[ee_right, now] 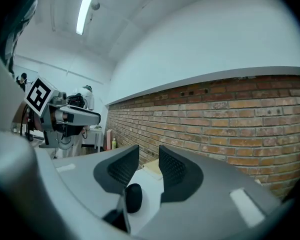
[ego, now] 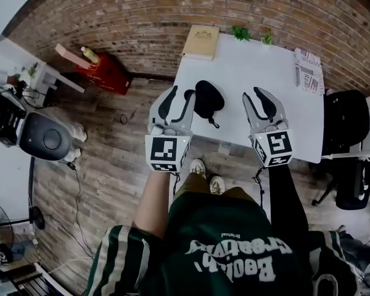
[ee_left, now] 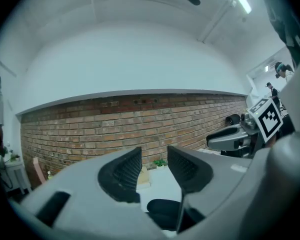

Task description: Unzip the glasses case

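Hovering side by side above the near edge of the white table (ego: 253, 66) in the head view, the left gripper (ego: 180, 94) and the right gripper (ego: 253, 94) are both pointing toward the table's far side, each with its jaws parted and gripping nothing. The black glasses case (ego: 208, 98) is lying on the table near that same edge, toward the table's left end, between the two grippers and touched by neither; whether its zip is done up cannot be told. A tan book (ego: 201, 42) is sitting at the table's far left corner, and a folded newspaper (ego: 308, 69) is lying at its far right corner. In the left gripper view, the left gripper (ee_left: 154, 166) is showing its ribbed pads standing apart with only air between them, while the glasses case (ee_left: 165, 211) is resting on the table below the jaws. In the right gripper view, the right gripper (ee_right: 149, 164) is likewise holding its pads apart and empty, and the glasses case (ee_right: 134, 198) is lying on the table beneath its left jaw.
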A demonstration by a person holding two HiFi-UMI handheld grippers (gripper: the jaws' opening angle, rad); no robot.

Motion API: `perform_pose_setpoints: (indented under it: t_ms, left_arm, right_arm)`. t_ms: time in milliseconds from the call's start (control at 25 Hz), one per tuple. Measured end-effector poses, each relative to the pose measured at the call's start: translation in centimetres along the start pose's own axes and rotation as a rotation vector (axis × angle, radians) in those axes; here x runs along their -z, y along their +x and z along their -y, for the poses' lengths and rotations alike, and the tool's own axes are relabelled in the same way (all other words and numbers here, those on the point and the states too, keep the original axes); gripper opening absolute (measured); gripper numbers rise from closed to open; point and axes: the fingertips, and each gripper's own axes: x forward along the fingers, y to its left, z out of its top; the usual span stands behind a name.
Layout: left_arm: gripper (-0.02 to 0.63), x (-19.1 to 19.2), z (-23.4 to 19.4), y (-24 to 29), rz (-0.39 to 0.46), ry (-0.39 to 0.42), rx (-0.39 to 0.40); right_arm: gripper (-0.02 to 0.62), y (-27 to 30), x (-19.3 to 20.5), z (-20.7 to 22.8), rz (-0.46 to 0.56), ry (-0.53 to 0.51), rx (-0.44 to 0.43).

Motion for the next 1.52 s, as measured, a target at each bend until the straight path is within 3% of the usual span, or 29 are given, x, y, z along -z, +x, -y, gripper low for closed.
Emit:
perform_pose_setpoints:
  t_ms: [440, 480, 560, 600, 840, 1520]
  left_arm:
    - [0.132, -0.6, -0.1, -0.1, 0.009, -0.015, -0.011]
    - [0.114, -0.6, -0.1, -0.1, 0.007, -0.012, -0.011]
    - [0.045, -0.5, -0.3, -0.1, 0.006, -0.005, -0.018]
    - [0.003, -0.6, -0.4, -0.1, 0.008, -0.002, -0.023]
    - [0.003, -0.7, -1.0, -0.4, 0.019, 0.008, -0.056]
    - [0.003, -0.5, -0.8, -1.5, 0.019, 0.014, -0.04]
  right_arm:
    - [0.135, 0.4, -0.7, -0.4, 0.006, -0.014, -0.024]
    - [0.125, 0.4, -0.6, -0.3, 0.002, -0.013, -0.022]
    - [0.014, 0.3, -0.6, -0.4, 0.003, -0.014, -0.028]
    - [0.013, 0.2, -0.8, -0.5, 0.008, -0.017, -0.038]
    - [0.012, -0.1, -0.7, -0.9, -0.004, -0.056, -0.058]
    - [0.012, -0.3, -0.5, -2.0, -0.01, -0.05, -0.051]
